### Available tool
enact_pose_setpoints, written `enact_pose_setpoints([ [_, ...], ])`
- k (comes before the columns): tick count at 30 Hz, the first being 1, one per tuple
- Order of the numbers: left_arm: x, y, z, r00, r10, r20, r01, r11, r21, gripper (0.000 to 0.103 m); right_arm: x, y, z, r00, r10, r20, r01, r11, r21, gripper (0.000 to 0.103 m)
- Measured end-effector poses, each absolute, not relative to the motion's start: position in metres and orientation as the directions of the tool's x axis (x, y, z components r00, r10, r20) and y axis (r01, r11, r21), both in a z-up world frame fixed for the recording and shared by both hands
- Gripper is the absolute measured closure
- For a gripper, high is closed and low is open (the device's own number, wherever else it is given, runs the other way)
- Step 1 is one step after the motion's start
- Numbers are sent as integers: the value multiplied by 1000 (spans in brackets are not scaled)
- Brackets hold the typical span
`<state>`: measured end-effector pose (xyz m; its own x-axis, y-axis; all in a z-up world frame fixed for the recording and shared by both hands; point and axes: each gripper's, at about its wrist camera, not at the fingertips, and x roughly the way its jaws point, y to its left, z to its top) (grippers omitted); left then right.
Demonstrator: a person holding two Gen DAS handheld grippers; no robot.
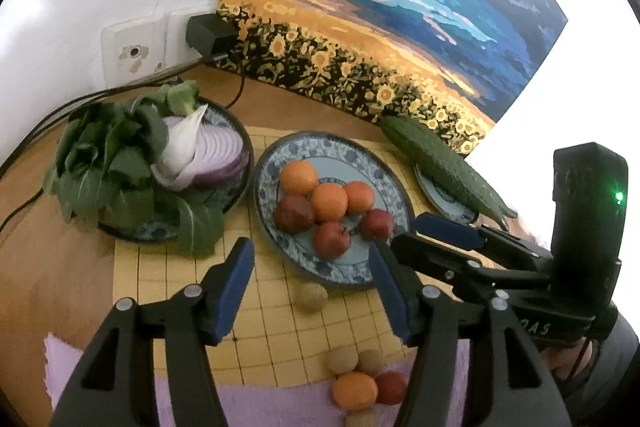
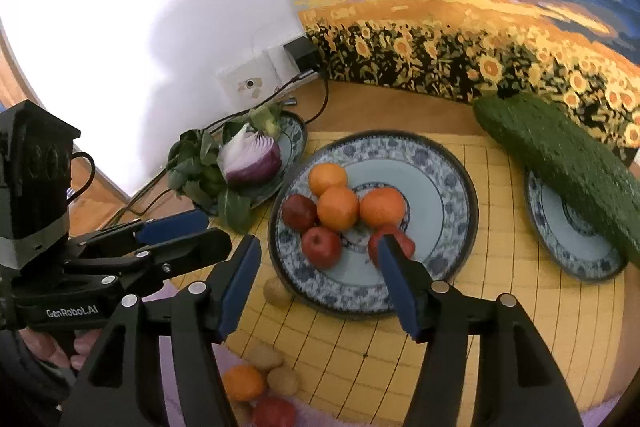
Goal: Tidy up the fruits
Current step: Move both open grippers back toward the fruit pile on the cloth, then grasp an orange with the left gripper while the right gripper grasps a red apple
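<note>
Orange and red fruits (image 1: 330, 205) crowd the plate (image 1: 276, 159), more lie loose near the bench edge, and with both grippers (image 1: 310, 291) (image 2: 318, 287) spread empty, your careless nudge could roll one off.

Fruits (image 1: 328, 203) lie on the middle plate (image 1: 280, 163), vegetable plates (image 1: 236, 131) flanking it.

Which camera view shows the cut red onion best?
The left wrist view shows the onion best: its sliced purple rings fan out on the plate, partly under a white stalk of the leafy greens. In the right wrist view it is smaller and farther away, and shows mainly its outer skin.
</note>
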<state>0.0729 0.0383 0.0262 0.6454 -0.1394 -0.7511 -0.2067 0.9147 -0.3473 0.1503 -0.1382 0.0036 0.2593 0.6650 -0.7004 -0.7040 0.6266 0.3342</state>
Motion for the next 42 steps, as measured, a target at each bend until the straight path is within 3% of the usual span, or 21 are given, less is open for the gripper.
enact_pose_setpoints([
  [25, 24, -8, -11, 551, -222, -804, -191, 905, -381, 40, 106, -185, -27, 184, 641, -745, -637, 655, 407, 41],
  [27, 22, -13, -11, 552, -229, -802, -183, 905, -385, 45, 99, -187, -27, 175, 642, -747, -645, 648, 406, 41],
  [29, 23, -15, -11, 545, -247, -801, -171, 903, -394, 72, 93, -187, -27, 163, 646, -746, -656, 635, 407, 41],
  [30, 23, -17, -12, 537, -255, -804, -166, 903, -397, 75, 89, -186, -27, 155, 649, -745, -664, 626, 408, 41],
  [42, 7, -6, -4, 575, -242, -781, -214, 878, -429, 76, 64, -162, -37, 87, 641, -762, -739, 555, 382, 57],
])
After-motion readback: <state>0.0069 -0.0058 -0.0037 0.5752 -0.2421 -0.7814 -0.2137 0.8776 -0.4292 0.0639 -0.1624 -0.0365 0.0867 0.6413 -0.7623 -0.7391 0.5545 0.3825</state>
